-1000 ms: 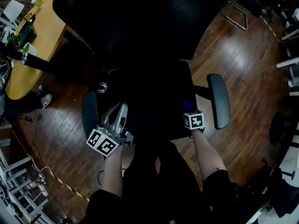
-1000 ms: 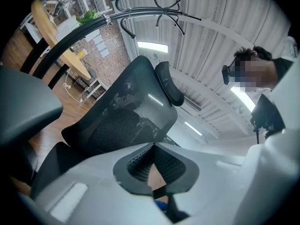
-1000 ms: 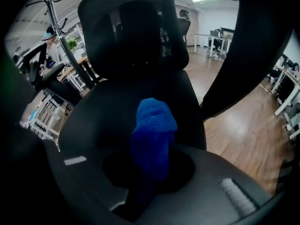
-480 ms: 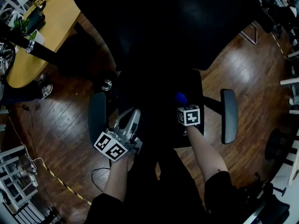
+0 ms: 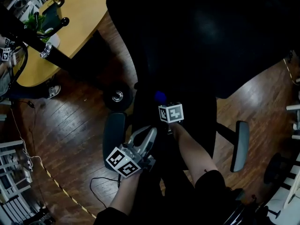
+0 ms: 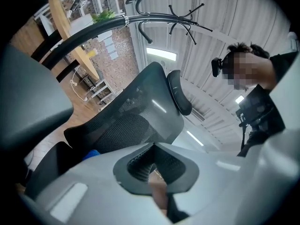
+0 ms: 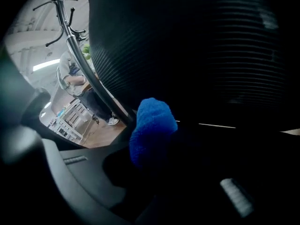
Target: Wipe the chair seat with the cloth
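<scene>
Right tool point(image 5: 163, 103) clamped on blue cloth point(image 5: 161, 96), swept since a second ago from the right edge to the left rear of the chair seat point(image 5: 199, 121), left tool point(image 5: 147, 135) closed, empty, beside left armrest point(image 5: 114, 132)

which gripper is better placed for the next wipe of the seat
Right: the right gripper grips the blue cloth over the chair seat; the left gripper is shut, empty, beside the armrest.

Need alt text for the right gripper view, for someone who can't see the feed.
A blue cloth is clamped between the jaws of the right gripper, bunched upward at the centre. Behind it the black ribbed chair back fills most of the picture; a coat stand and a strip of wooden floor show at left.
</scene>
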`<control>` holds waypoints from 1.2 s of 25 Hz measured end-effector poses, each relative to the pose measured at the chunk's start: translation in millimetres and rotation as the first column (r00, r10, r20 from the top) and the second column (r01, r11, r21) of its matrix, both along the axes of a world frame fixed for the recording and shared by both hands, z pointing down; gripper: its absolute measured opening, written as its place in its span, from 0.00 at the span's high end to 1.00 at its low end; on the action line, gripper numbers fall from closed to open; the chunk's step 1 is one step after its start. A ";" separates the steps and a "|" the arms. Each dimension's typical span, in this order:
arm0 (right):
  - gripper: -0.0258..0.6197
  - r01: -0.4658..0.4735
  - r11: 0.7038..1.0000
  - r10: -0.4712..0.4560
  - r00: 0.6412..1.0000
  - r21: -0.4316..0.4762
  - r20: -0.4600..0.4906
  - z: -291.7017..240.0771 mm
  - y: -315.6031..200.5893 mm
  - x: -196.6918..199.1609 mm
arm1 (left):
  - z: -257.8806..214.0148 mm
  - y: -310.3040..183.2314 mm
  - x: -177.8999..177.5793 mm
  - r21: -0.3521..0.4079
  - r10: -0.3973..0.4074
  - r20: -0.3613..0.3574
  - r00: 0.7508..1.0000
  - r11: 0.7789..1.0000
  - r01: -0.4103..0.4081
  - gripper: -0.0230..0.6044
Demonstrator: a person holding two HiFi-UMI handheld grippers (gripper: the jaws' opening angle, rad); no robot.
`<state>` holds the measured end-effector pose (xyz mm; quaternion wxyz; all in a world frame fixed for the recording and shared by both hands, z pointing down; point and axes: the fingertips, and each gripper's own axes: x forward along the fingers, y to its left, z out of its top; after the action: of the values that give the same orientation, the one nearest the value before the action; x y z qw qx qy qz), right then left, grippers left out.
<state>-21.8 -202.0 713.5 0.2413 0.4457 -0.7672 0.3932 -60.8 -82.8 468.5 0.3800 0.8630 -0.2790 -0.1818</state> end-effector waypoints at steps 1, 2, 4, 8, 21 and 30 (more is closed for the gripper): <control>0.90 0.017 1.000 -0.017 1.000 -0.005 0.003 4.2 -2.8 -9.1 | 0.1 -1.3 0.8 0.001 0.004 -0.001 1.000 1.000 -0.004 0.98; 0.90 0.032 0.999 -0.032 0.999 -0.009 0.006 8.5 -4.5 -18.1 | 0.4 -2.2 0.9 0.003 0.008 0.000 1.000 1.000 -0.008 0.98; 0.90 0.044 0.999 -0.044 0.999 -0.011 0.009 16.7 -4.8 -29.4 | 2.5 -2.9 -0.5 0.005 0.015 0.008 1.000 1.000 -0.015 0.98; 0.90 0.046 0.999 -0.046 0.999 0.012 0.019 22.4 -5.4 -31.1 | 12.0 -5.7 -5.6 0.002 0.023 0.033 0.999 1.000 -0.023 0.98; 0.90 -0.250 0.968 0.241 0.956 -0.033 -0.164 35.6 37.8 174.6 | 26.5 -11.3 11.4 -0.022 0.082 0.082 0.993 0.997 -0.081 0.98; 0.90 -0.374 0.927 0.363 0.912 -0.024 -0.193 21.5 80.2 267.3 | 27.4 -2.7 21.9 -0.039 0.112 0.114 0.987 0.993 -0.108 0.98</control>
<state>245.5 -121.8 735.1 0.2463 0.6093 -0.6314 0.4116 -38.8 -85.5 495.9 0.3867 0.8798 -0.2555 -0.1056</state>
